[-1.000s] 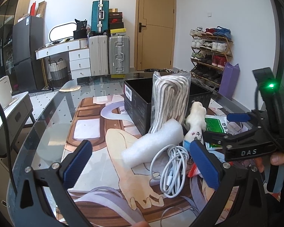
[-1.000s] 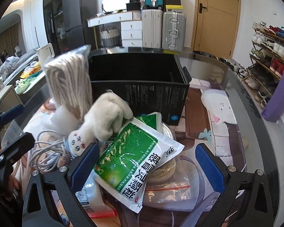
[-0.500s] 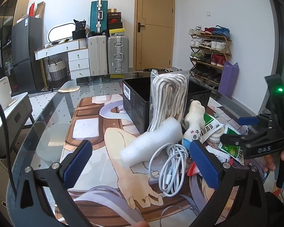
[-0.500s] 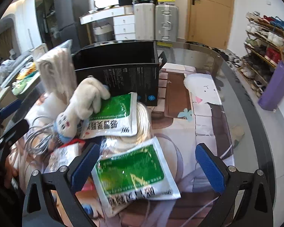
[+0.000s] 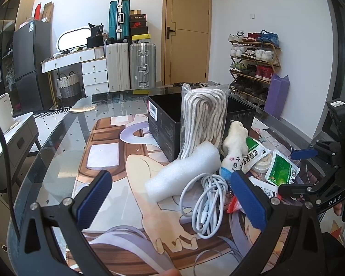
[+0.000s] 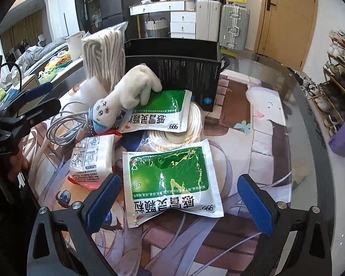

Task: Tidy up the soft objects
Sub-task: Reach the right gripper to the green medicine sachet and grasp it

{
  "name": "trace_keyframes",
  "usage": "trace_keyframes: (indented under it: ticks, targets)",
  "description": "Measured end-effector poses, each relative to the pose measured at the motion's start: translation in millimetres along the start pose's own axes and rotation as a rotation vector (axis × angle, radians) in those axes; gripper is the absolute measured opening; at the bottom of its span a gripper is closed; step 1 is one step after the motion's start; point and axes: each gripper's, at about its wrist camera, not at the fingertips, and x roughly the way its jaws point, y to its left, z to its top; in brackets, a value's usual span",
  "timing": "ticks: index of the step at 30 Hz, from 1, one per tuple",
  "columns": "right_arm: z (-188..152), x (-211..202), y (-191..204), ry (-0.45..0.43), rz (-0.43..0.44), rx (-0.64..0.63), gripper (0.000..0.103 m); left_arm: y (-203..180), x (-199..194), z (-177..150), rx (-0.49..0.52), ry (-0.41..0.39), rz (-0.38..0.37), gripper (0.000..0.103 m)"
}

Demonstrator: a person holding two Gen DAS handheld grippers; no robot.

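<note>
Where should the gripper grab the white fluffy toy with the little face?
Grab the plush toy around its narrow middle, between the face end and the paws. It lies slanted, paws up on a green packet and against the black box, head down over the white cable. Come from above with the open right gripper, fingers across its body, probably clear of the cable.

Both views are bright and lit by soft daylight, with only weak shadows under the objects. The glass tabletop gives pale glare and reflections at the far side. The green packet shines on its wrinkled foil. The fisheye lens bends straight lines strongly near the borders, and the corners are black. The near parts look sharp; the far room is slightly soft.
</note>
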Motion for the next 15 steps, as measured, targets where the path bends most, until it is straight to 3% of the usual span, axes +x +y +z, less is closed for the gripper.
trace_keyframes:
  ticks: [9, 13, 15]
  targets:
    - [4.4, 19.1, -5.1, 0.042, 0.012, 0.003, 0.101, -3.6, -0.8, -1.2, 0.001, 0.003, -0.001, 0.103]
    - [2.4, 15.1, -1.8, 0.008, 0.02, -0.019, 0.078, -4.3, -1.2, -1.5, 0.002, 0.004, -0.001, 0.103]
    - [1.9, 13.1, -0.7, 0.002, 0.025, -0.021, 0.073, -4.7, -0.9, -1.5, 0.002, 0.004, 0.0, 0.103]
